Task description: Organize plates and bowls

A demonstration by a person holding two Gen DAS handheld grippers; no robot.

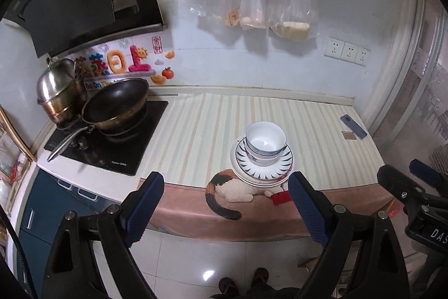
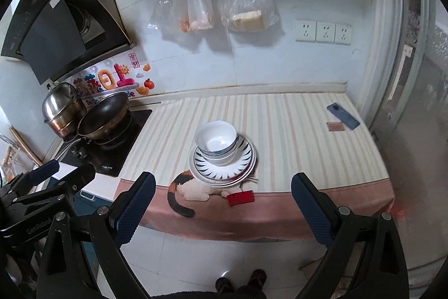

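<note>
Left gripper point(image 1: 224, 203): you held it back from the counter, above the floor; its jaws stood wide apart and gripped nothing.
Right gripper point(image 2: 222, 205): you held it the same way, jaws spread wide, touching nothing, beside the left one.
Bowls point(image 1: 265, 143): two white bowls sat nested, upright, on top of the plates.
Plates point(image 1: 261, 168): they lay stacked near the front edge of the counter; the top one had dark radial marks.
Tablecloth point(image 1: 196, 131): striped, with a cat picture point(image 1: 232, 192) just in front of the stack.
Phone point(image 2: 343, 116): it lay at the far right of the cloth, well apart from the dishes.
Wok point(image 1: 116, 104): it stood on the black stove at your left.
</note>
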